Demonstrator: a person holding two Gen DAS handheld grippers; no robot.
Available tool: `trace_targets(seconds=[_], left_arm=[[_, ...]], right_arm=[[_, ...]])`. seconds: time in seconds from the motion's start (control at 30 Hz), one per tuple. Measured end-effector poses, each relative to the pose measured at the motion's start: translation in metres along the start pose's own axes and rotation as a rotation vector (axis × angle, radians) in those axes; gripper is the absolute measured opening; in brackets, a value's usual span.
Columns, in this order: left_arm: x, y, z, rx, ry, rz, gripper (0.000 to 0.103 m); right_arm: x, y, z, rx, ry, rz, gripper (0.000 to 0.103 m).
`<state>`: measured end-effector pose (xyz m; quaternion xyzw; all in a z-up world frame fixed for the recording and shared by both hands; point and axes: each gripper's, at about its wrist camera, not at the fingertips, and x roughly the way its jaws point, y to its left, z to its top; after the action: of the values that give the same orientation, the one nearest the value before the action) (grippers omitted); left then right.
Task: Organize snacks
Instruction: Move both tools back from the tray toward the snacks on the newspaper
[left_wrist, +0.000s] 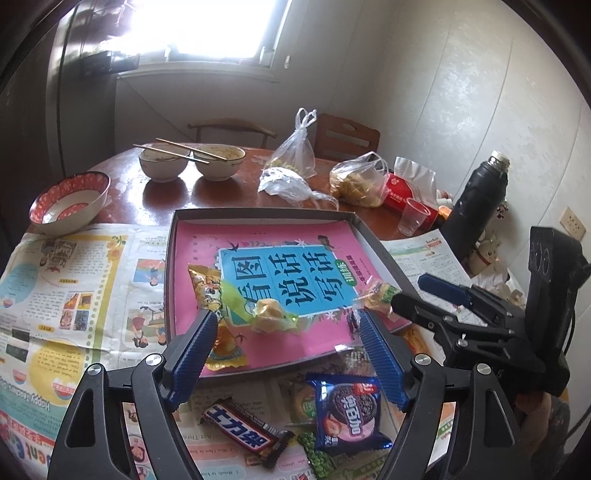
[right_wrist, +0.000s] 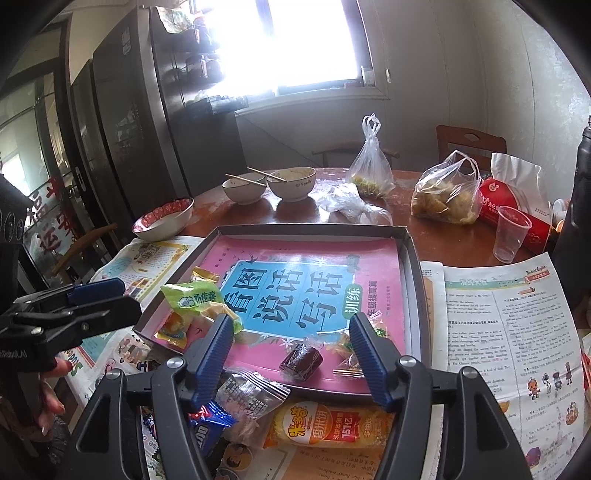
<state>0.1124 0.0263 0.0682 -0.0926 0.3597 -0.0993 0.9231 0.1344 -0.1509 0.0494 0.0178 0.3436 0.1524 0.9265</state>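
A shallow dark box (left_wrist: 258, 213) lined with a pink book holds a few snacks: a green-wrapped candy (left_wrist: 267, 314), an orange packet (left_wrist: 207, 284) and a dark wrapped sweet (right_wrist: 301, 362). In front of it on the newspaper lie a Snickers bar (left_wrist: 243, 432), a blue Oreo pack (left_wrist: 347, 417) and an orange rice-cracker pack (right_wrist: 328, 428). My left gripper (left_wrist: 286, 325) is open and empty over the box's near edge. My right gripper (right_wrist: 291, 332) is open and empty over the box (right_wrist: 410, 266) too, above the dark sweet.
Behind the box stand two bowls with chopsticks (left_wrist: 192, 162), a red-rimmed bowl (left_wrist: 70, 203), plastic food bags (left_wrist: 295, 166), a tissue pack (left_wrist: 406, 188), a clear cup (left_wrist: 413, 218) and a black flask (left_wrist: 476, 199). Newspaper (left_wrist: 74, 280) covers the near table.
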Motion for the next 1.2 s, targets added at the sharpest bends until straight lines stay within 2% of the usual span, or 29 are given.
trace_targets(seconds=[0.73, 1.2], left_arm=[[-0.008, -0.027, -0.021, 0.099, 0.05, -0.015, 0.081], [-0.011, -0.037, -0.03, 0.134, 0.074, -0.025, 0.081]], right_arm=[[-0.032, -0.002, -0.003, 0.01, -0.061, 0.03, 0.075], [-0.041, -0.001, -0.007, 0.005, -0.062, 0.03, 0.077]])
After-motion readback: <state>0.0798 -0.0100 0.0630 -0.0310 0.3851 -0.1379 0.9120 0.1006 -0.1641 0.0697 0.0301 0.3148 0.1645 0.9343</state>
